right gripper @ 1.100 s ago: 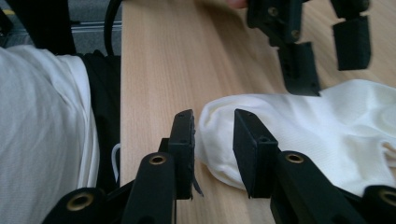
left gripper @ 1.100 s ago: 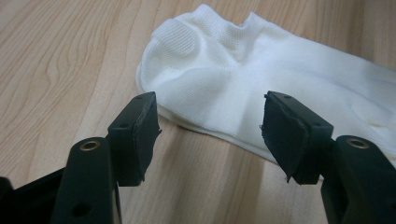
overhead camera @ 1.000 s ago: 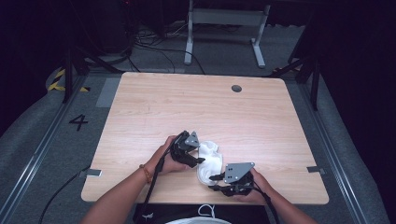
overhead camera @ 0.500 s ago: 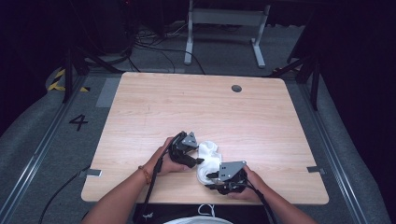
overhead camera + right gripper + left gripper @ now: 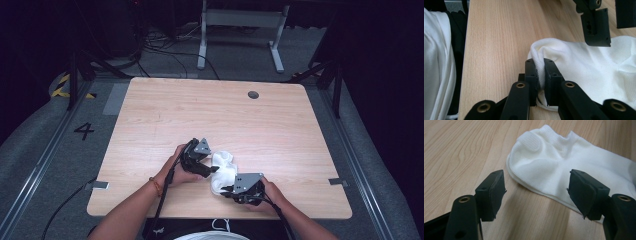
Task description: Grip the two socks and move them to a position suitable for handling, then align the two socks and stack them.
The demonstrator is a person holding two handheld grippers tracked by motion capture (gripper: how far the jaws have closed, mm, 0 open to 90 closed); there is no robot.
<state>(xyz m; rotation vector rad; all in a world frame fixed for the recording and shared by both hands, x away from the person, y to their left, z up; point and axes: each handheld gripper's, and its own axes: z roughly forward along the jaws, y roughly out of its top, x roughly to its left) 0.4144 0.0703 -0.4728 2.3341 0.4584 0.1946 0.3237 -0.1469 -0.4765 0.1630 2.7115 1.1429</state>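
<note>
White knit fabric is pinched at the near edge of the table (image 5: 150,120): the right gripper (image 5: 541,72) has its jaws nearly together on a raised fold at one end of the sock (image 5: 584,65), and they have just been closing onto that fold. From this gripper the sock runs away toward the left gripper (image 5: 206,170), its long axis lying roughly between the two hands near the table's front edge. The right hand is the nearer one to the person's body; the left sits a little farther in. The left gripper has its jaws wide apart, just beside the cuff end of the sock (image 5: 554,165), pads clear of the cloth and gripping nothing; they have just been opening further. Since a second ago the right gripper has crept in toward the sock and taken hold, while the left has stayed put.
</note>
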